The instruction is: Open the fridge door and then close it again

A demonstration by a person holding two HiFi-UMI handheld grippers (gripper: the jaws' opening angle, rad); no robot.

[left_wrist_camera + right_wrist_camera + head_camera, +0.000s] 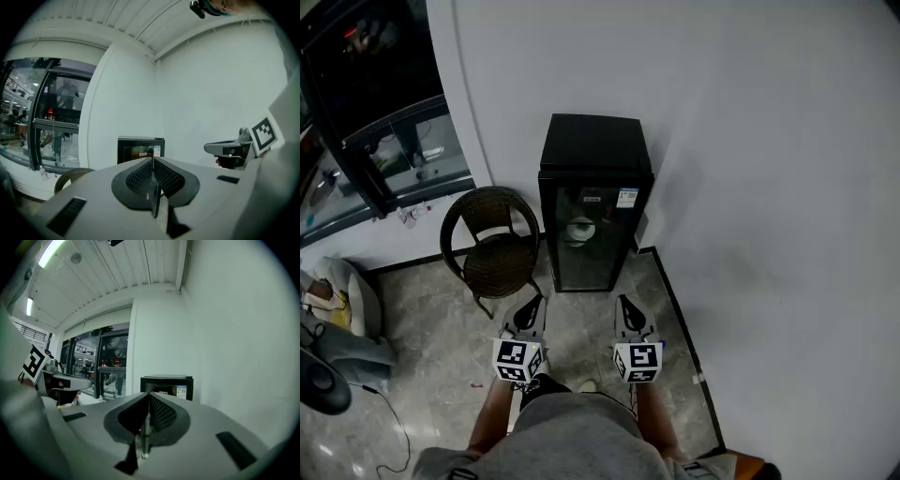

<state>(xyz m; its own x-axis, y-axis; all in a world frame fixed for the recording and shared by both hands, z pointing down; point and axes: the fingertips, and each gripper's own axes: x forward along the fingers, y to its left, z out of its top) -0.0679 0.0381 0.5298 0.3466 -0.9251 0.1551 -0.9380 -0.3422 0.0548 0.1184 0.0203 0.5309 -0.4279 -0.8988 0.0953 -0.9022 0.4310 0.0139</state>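
Observation:
A small black fridge (592, 202) with a glass door stands against the white wall, its door closed; it also shows ahead in the left gripper view as the fridge (140, 149) and in the right gripper view as the fridge (167, 386). Both grippers hover side by side over the floor, a good way short of the fridge. My left gripper (528, 314) is shut with nothing between its jaws. My right gripper (628, 314) is shut too and holds nothing. Each points roughly level toward the fridge.
A dark wicker chair (490, 242) stands just left of the fridge. A glass window front with a black frame (366, 141) runs along the left. A white wall (769, 234) closes the right side. Bags and a cable lie on the floor at lower left (337, 328).

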